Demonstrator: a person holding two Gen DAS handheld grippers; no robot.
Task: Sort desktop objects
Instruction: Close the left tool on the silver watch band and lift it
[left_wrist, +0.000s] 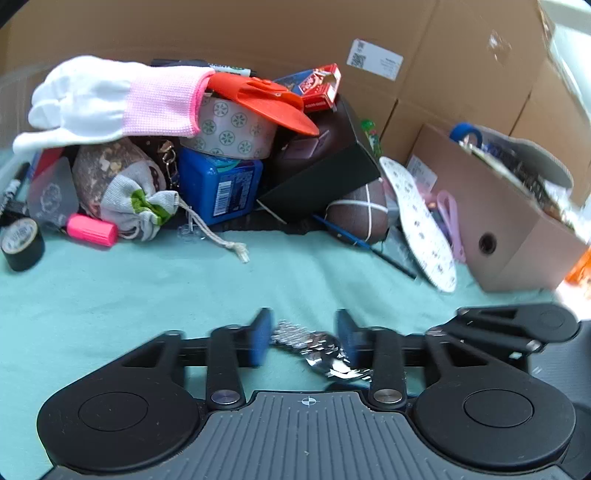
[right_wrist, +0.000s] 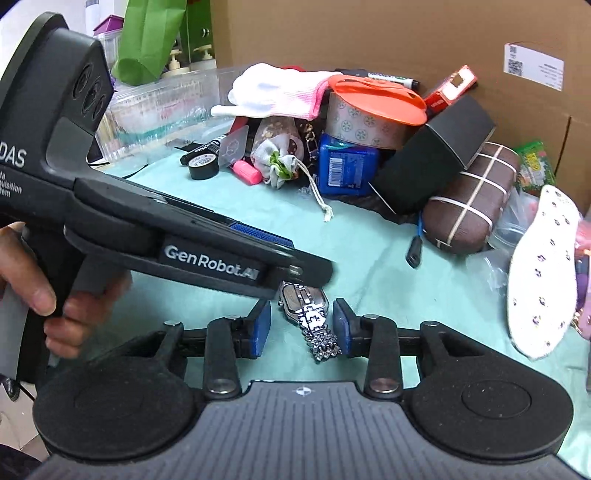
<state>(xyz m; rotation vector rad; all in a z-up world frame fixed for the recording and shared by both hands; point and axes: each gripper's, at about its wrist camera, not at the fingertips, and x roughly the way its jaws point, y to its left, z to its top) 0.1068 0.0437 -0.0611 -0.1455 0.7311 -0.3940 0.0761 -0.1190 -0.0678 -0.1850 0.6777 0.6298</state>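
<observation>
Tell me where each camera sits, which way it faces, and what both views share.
Left wrist: mounted on the left hand-held gripper, low over the green cloth, facing the clutter pile; its blue pads straddle the silver watch.
Right wrist: mounted on the right hand-held gripper, facing the same pile; the person's left hand and the left gripper show at left.
Shared: the watch, white-and-pink glove, orange lid, blue box.
</observation>
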